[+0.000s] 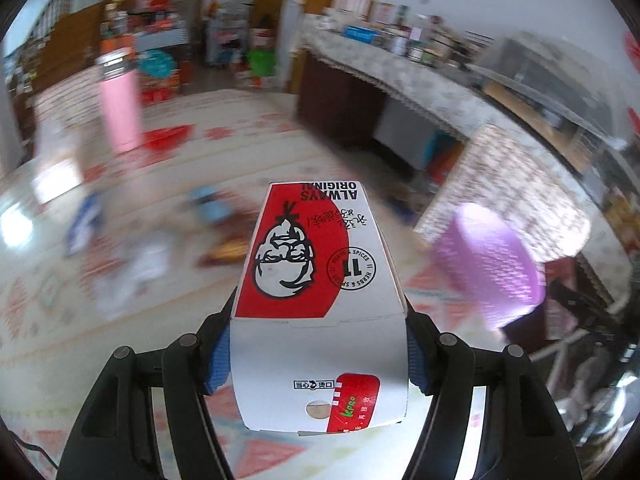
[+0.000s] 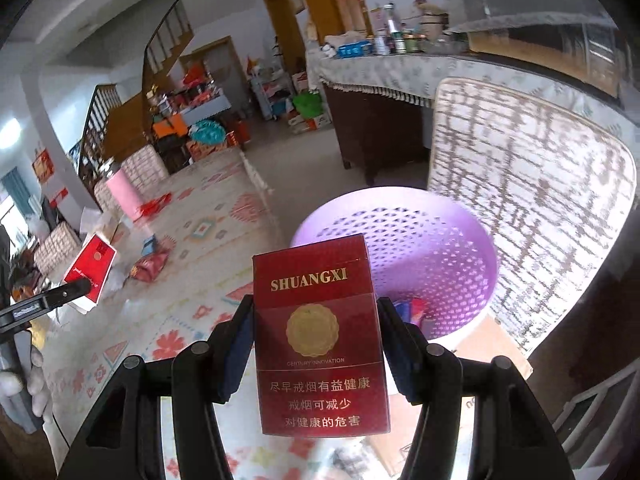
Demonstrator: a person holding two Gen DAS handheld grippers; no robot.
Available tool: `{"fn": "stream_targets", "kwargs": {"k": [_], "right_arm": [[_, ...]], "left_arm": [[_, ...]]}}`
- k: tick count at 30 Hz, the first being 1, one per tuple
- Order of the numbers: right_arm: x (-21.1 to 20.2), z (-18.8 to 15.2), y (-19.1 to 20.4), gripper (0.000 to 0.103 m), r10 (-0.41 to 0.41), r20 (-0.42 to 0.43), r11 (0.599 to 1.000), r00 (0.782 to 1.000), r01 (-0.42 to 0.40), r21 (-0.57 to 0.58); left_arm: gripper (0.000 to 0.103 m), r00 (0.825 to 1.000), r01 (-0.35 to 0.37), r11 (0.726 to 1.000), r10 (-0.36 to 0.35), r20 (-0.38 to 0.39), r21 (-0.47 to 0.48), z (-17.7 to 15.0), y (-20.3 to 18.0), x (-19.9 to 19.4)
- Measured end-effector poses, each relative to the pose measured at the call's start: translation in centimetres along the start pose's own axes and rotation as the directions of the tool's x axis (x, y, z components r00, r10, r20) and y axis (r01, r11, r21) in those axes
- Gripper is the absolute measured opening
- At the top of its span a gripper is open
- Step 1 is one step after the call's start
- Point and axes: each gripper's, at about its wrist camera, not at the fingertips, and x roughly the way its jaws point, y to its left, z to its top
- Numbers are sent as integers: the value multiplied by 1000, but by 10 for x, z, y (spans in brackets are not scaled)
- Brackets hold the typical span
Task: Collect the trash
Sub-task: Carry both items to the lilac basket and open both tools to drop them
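Note:
My left gripper (image 1: 319,320) is shut on a white and red KFC carton (image 1: 316,280), held above the patterned tablecloth. My right gripper (image 2: 316,320) is shut on a red Shuangxi cigarette pack (image 2: 320,344), held upright just before the rim of a purple mesh trash basket (image 2: 416,240). The basket holds a few colourful wrappers (image 2: 408,308). It also shows in the left wrist view (image 1: 492,264), to the right of the carton. The left gripper with its carton (image 2: 90,268) shows at the left of the right wrist view.
A pink tumbler (image 1: 120,108) stands at the far left of the table (image 1: 248,128). A red snack wrapper (image 2: 150,266) and a small blue item (image 2: 149,245) lie on the cloth. A patterned chair back (image 2: 528,200) stands behind the basket. A cardboard box (image 2: 492,344) sits under it.

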Motion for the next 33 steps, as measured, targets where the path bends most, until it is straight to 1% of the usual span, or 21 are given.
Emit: {"fn": "stream_targets", "kwargs": {"k": [1,4,9,12,15,17,20,21,22,24,29,33], "right_arm": [[0,4,-9,64,-2,8,1000,1000,2,13],[0,13,-28,64,-4,23,999,1000,3,39],[9,27,-53,64,-17,36,997,999,14,73],[19,35,-67,64,-21,31,995,999,18,101],[33,43,-78,64,-25,20,992,999,22,123],[41,48,-82,65,-32,19,992,999,29,124],[54,53,-86,67,-69,17,989,997,66,131],[56,53,-88,73,-67,15,988,998,65,140],[57,53,-89,79,-56,12,987,998,54,152],[56,51,-89,83,-42,17,986,999,38,162],[55,44,-78,83,-10,1,989,1000,10,145],[47,41,-61,84,27,2,991,1000,-27,131]], "left_arm": [[68,999,30,999,-30,-13,17,7,-16,6],[68,995,86,995,-84,-46,50,24,-50,23],[68,980,184,977,-173,-101,104,48,-115,55],[68,969,231,964,-215,-126,134,56,-145,71],[68,961,255,954,-232,-152,156,63,-169,87],[70,961,252,953,-227,-157,166,68,-181,97],[73,961,248,955,-220,-168,165,72,-187,109],[74,960,247,957,-220,-174,153,73,-186,112],[78,959,244,960,-217,-184,139,72,-182,114],[79,959,235,964,-209,-189,128,70,-175,115],[79,961,208,976,-192,-199,66,57,-147,106],[79,973,160,986,-148,-178,52,46,-129,91]]}}
